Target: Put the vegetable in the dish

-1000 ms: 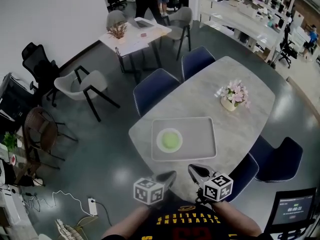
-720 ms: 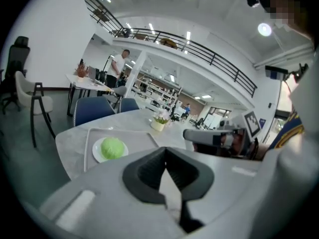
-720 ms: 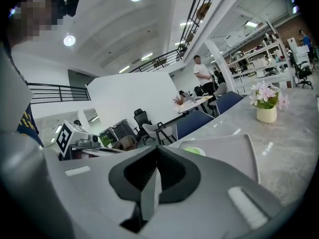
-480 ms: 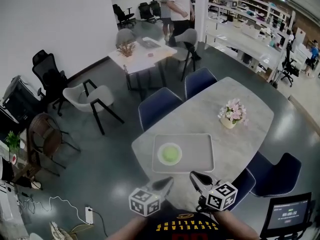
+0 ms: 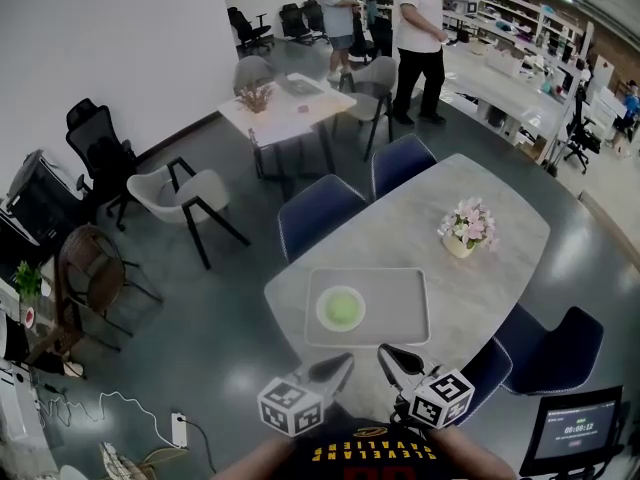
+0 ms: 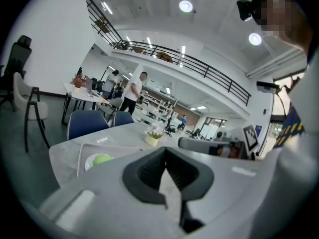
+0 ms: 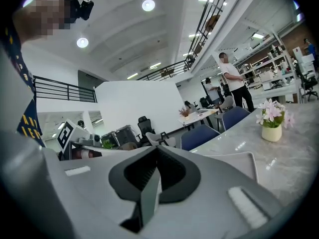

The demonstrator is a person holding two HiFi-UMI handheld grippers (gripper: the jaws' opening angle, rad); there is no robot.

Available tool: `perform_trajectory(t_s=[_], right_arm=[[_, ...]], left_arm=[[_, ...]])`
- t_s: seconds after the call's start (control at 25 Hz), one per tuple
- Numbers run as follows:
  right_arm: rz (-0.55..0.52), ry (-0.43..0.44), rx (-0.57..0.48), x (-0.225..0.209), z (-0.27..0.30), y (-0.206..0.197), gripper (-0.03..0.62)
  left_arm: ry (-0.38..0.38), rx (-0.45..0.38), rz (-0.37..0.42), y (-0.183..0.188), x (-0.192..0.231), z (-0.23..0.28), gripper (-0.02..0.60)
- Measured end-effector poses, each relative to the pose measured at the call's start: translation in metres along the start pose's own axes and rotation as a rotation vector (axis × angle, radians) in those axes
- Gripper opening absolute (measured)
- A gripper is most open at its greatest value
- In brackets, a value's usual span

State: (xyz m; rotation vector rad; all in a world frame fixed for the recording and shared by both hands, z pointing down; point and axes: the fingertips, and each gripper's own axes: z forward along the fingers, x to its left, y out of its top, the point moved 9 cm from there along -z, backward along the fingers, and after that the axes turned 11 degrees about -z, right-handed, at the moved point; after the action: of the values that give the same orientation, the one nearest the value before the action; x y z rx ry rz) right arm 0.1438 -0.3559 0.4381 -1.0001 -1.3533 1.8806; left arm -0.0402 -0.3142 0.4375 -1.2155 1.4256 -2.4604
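Observation:
A round green vegetable (image 5: pixel 342 307) lies in a small white dish (image 5: pixel 324 314) on the left part of a grey tray (image 5: pixel 400 308) on the marble table. The vegetable (image 6: pixel 102 159) also shows low in the left gripper view. My left gripper (image 5: pixel 340 362) is held close to my body at the table's near end, jaws shut, nothing in them. My right gripper (image 5: pixel 386 353) sits beside it, a short gap apart, also shut and empty. Both tips point toward the tray and stop short of it. In their own views the left gripper (image 6: pixel 167 178) and right gripper (image 7: pixel 149 193) show closed seams.
A small vase of pink flowers (image 5: pixel 465 230) stands on the table's far right. Blue chairs (image 5: pixel 320 213) line the table's far side and another blue chair (image 5: pixel 545 343) stands at its right. People (image 5: pixel 418 38) stand near a second table (image 5: pixel 290 103). A monitor (image 5: pixel 580 428) is at my right.
My head view has shifted a little, so the table sits slightly lower in frame. People at the back have walked to the right. Both grippers stay near my body, still shut.

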Motion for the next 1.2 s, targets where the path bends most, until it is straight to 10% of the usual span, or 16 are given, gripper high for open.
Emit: perform_trajectory(t_s=[1.2], right_arm=[[0.033, -0.055, 0.023, -0.002, 0.001, 0.004, 0.006]], left_arm=[[-0.007, 0.080, -0.011, 0.008, 0.008, 0.012, 0.002]])
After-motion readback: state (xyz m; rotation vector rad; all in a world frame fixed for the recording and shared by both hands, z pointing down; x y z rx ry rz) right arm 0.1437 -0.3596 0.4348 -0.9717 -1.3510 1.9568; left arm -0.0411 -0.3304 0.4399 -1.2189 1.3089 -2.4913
